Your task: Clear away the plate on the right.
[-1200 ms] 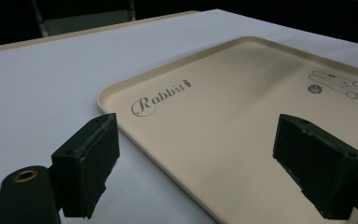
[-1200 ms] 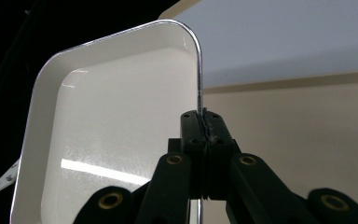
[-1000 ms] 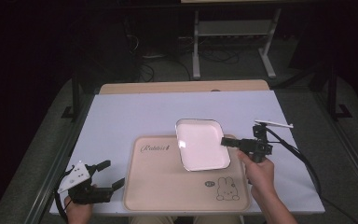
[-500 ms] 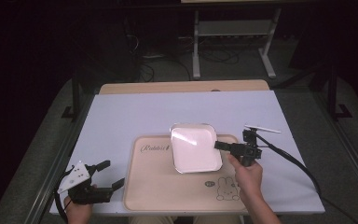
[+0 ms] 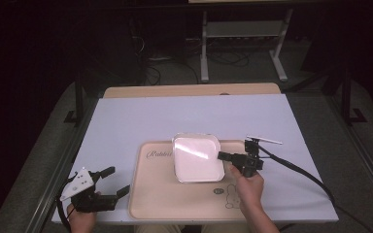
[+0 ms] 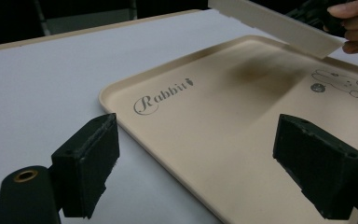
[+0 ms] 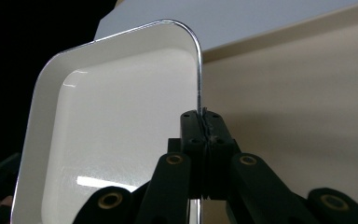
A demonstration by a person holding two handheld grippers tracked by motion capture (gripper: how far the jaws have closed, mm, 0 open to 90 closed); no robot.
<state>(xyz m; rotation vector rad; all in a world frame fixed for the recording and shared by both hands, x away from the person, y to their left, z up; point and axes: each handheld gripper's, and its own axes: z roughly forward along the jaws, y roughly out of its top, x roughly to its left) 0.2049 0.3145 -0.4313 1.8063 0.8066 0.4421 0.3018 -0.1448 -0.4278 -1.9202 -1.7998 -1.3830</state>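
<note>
Right gripper (image 5: 225, 156) is pinched on the right rim of the white square plate (image 5: 196, 158), held clear above the beige rabbit tray (image 5: 155, 199). Left gripper (image 5: 112, 181), jaws wide and empty, sits off the tray's left edge, so right's nearer.

The square white shallow dish (image 6: 279, 23) is cut off by the top edge in the left gripper view. In the right gripper view its lower part runs out of frame. The small round mark on the beige plastic tray (image 5: 218, 191) is too tiny to read from above.
</note>
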